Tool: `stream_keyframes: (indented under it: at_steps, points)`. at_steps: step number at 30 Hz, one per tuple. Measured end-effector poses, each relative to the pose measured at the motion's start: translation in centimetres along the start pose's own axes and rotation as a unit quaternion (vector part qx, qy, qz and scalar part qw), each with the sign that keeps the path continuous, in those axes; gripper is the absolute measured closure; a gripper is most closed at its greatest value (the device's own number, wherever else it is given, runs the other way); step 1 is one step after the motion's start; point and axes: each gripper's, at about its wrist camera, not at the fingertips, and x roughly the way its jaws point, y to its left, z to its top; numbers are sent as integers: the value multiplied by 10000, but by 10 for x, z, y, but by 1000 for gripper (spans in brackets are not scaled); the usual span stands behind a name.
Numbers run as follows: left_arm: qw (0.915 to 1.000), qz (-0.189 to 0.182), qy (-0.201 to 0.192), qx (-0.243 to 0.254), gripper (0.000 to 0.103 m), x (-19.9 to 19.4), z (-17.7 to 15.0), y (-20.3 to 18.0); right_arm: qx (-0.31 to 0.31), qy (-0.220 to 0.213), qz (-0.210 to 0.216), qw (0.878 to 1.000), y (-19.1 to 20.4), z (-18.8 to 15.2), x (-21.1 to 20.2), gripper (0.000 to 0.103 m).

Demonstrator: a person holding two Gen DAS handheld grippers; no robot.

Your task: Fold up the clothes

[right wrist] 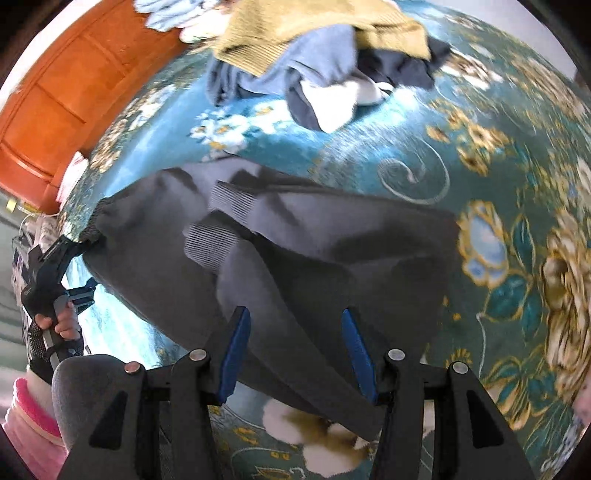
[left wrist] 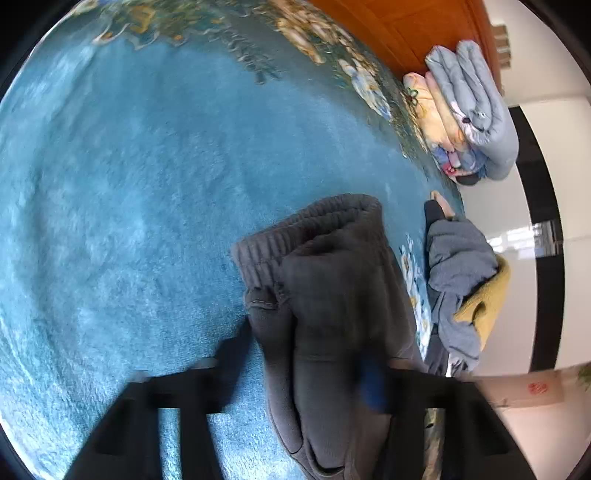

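Observation:
Dark grey sweatpants [right wrist: 295,240] lie partly folded on a blue floral carpet [right wrist: 480,166], legs doubled over with the ribbed cuffs [right wrist: 221,221] on top. My right gripper [right wrist: 295,343] is open just above a leg of the pants. In the left wrist view the waistband end of the pants [left wrist: 325,280] lies bunched between my left gripper's fingers [left wrist: 306,365], which stand wide apart. The left gripper also shows in the right wrist view [right wrist: 74,266] at the waistband edge.
A heap of unfolded clothes [right wrist: 314,55], mustard, light blue, navy and white, lies on the carpet's far side; it also shows in the left wrist view [left wrist: 465,280]. Folded quilts [left wrist: 469,110] are stacked by an orange wooden panel [left wrist: 406,29]. White floor [left wrist: 517,258] lies beyond.

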Motion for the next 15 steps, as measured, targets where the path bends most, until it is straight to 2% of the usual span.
stream_keyframes:
  at_steps: [1, 5, 9, 12, 15]
  points:
    - [9999, 78, -33, 82, 67, -2, -1, -5, 72, 17, 4, 10000, -4, -2, 0, 50]
    - [9971, 334, -204, 654, 73, -16, -3, -40, 261, 35, 86, 9996, -12, -3, 0, 50]
    - [9831, 355, -548, 1708, 74, -46, -20, -107, 402, -14, 180, 9990, -19, -5, -4, 50]
    - [9612, 357, -808, 2613, 74, -69, -48, -164, 511, -90, 268, 9983, -25, -6, -9, 50]
    - [9310, 320, -1043, 3482, 74, -88, -89, -218, 628, -187, 348, 9972, -33, -7, -16, 50]
